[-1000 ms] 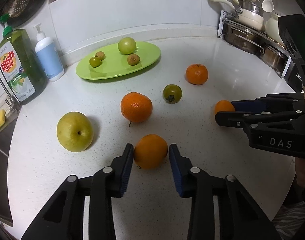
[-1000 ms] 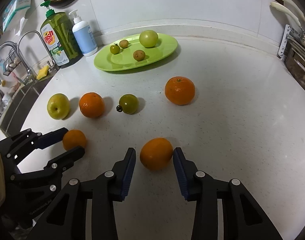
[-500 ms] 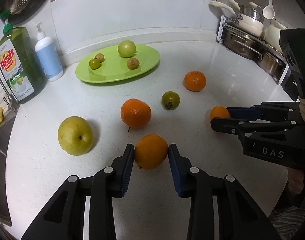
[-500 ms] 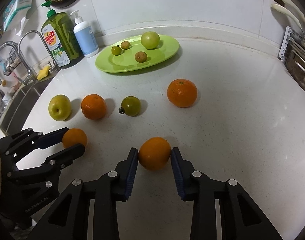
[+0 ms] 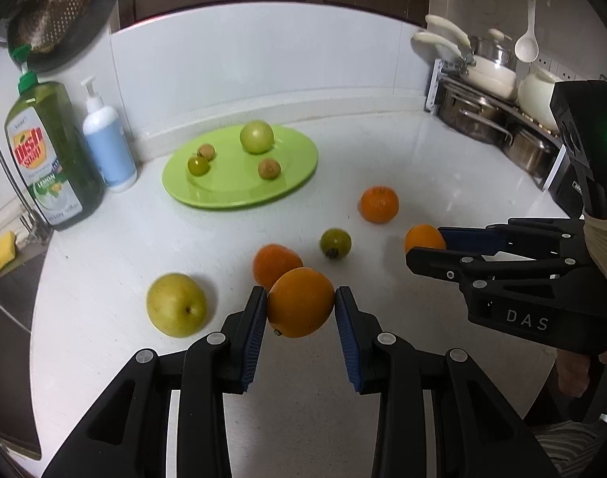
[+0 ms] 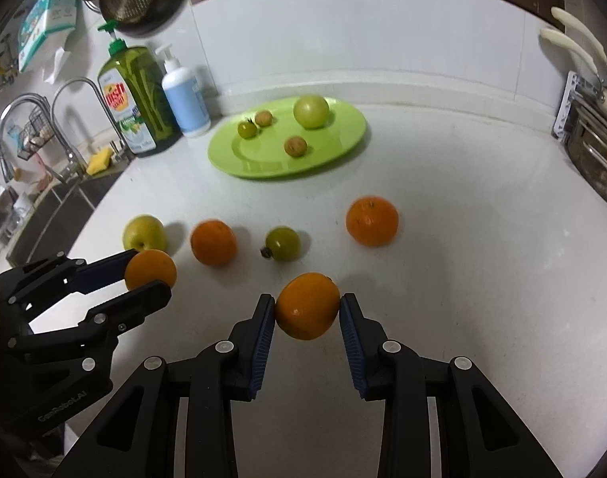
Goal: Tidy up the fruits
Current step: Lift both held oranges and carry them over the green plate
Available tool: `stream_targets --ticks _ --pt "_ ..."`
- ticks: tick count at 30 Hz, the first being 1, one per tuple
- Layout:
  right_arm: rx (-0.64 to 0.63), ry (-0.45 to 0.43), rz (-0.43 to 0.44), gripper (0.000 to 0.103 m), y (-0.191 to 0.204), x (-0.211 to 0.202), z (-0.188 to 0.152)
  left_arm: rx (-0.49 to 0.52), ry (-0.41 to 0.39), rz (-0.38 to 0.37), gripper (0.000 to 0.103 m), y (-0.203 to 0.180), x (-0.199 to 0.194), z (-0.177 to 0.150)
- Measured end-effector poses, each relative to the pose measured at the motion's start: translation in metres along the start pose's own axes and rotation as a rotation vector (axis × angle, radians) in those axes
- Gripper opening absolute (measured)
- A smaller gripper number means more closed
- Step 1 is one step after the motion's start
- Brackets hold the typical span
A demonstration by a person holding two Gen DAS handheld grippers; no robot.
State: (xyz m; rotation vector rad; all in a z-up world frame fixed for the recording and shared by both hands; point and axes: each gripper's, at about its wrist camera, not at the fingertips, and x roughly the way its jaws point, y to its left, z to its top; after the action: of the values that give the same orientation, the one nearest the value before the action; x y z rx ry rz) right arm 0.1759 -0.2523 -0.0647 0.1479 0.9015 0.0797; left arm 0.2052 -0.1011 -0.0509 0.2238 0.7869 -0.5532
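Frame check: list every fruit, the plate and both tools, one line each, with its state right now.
left tool: shut on left orange
left orange: gripped, off the counter
right tool: shut on right orange
right orange: gripped between the pads
green plate: holds four small fruits
two loose oranges: resting on counter
yellow apple: resting on counter
green tomato: on counter

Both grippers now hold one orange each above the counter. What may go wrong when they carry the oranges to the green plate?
1. The left gripper and the right gripper pinch round, smooth oranges by the pad tips only, so the left orange or the right orange may slip out and roll.
2. The green plate already holds four small fruits; an orange set down carelessly could knock them off.
3. Loose fruits lie on the way, for example the green tomato.
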Motion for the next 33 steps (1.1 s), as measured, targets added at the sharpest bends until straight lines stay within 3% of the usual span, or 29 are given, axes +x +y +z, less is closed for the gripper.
stream_targets --ticks 21,33 --pt "-0.071 -0.155 0.043 0.035 0.022 -0.023 0.071 -0.012 -0.116 0.058 0.035 0.033 -0.024 0.065" --pt "-0.088 -0.192 0.053 0.035 0.02 -0.011 0.124 0.042 -0.141 0.077 0.035 0.047 -0.003 0.111"
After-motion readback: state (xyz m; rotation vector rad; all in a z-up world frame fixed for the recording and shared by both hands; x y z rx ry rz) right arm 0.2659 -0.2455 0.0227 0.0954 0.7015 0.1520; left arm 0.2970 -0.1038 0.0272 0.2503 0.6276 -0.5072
